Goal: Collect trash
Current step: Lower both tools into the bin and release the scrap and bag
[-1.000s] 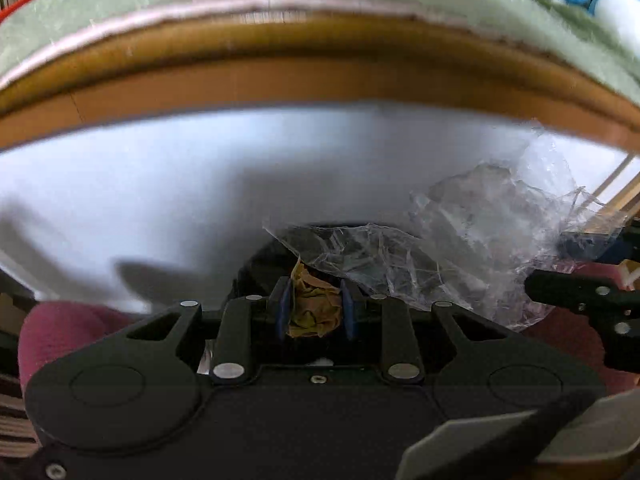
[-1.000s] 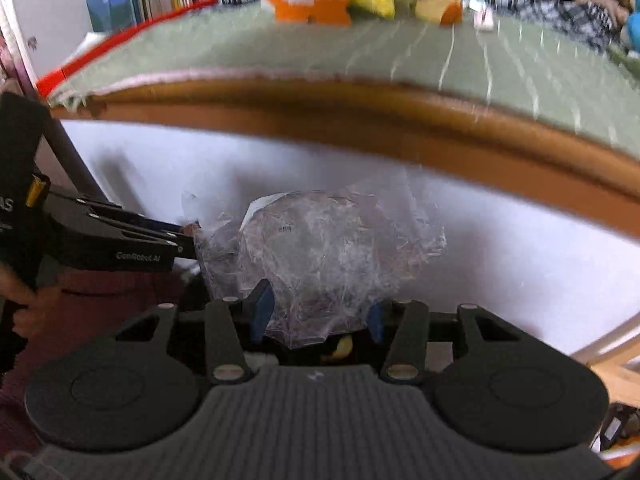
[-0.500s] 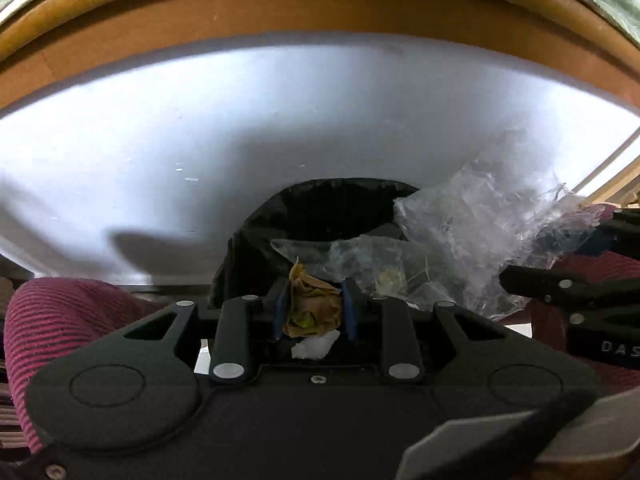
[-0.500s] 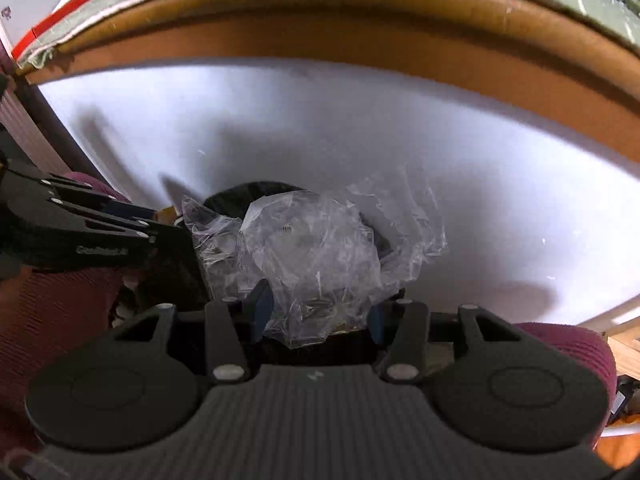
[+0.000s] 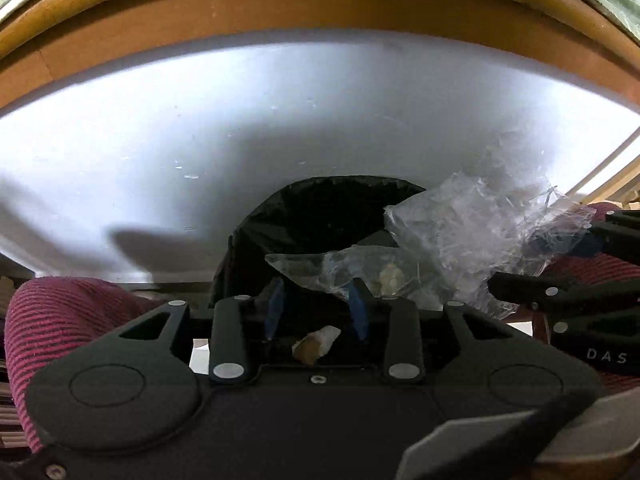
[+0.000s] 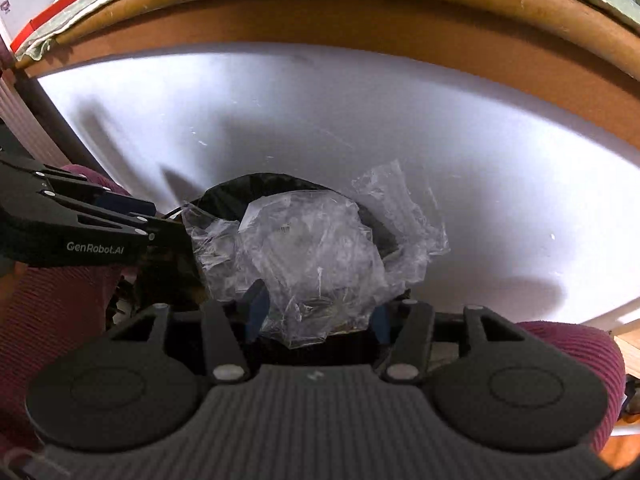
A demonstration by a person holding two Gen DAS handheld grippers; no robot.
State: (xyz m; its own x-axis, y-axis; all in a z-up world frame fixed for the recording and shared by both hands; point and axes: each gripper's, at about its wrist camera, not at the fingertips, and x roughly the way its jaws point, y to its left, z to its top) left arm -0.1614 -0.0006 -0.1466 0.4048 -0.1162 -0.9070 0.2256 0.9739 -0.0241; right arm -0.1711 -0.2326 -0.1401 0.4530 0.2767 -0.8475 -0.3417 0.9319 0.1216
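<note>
My left gripper (image 5: 315,308) hangs over the black-lined bin (image 5: 320,216), its jaws opening and nothing between the blue pads. A brown and white paper scrap (image 5: 316,344) sits loose, low between the finger bases. My right gripper (image 6: 318,314) is also opening, with crumpled clear plastic wrap (image 6: 312,256) still between its pads above the bin (image 6: 224,204); the pads no longer look pressed on it. In the left wrist view the wrap (image 5: 472,232) and right gripper (image 5: 532,260) are at the right. In the right wrist view the left gripper (image 6: 160,236) is at the left.
A white panel (image 5: 320,120) stands behind the bin under a wooden table edge (image 5: 320,0). A person's legs in maroon striped trousers (image 5: 60,320) (image 6: 568,344) flank the bin on both sides. Green cloth covers the table top.
The left jaws have spread and the brown scrap has slipped out from between the pads. Both grippers tilted down over the bin, and the right jaws widened a little around the wrap.
</note>
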